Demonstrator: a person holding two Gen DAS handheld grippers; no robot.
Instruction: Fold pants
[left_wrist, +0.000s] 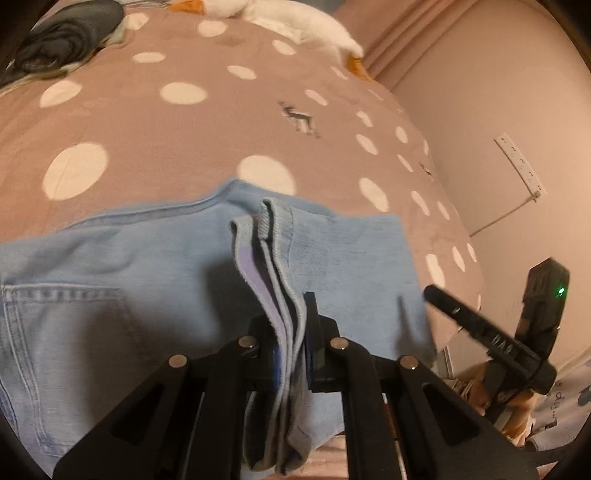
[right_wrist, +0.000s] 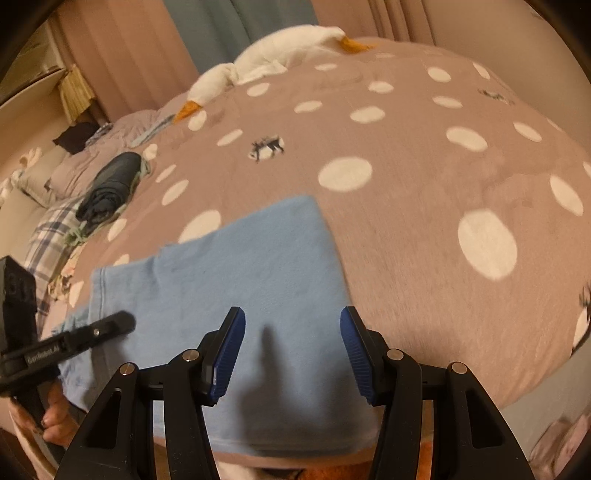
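Light blue jeans (left_wrist: 147, 280) lie on a brown bedspread with white dots (left_wrist: 166, 122), a back pocket showing at the lower left. My left gripper (left_wrist: 291, 347) is shut on a bunched hem or edge of the jeans, whose layers stick up between the fingers. The right gripper shows at the right of the left wrist view (left_wrist: 480, 328). In the right wrist view the jeans (right_wrist: 236, 273) lie flat under my right gripper (right_wrist: 291, 350), which is open and empty, just above the cloth. The left gripper shows at the left of that view (right_wrist: 74, 339).
A rolled dark garment (right_wrist: 110, 184) and a plaid cloth (right_wrist: 48, 240) lie at the bed's left. A white goose plush (right_wrist: 273, 55) lies at the far end. A pink wall with a power strip (left_wrist: 521, 166) borders the bed's right side.
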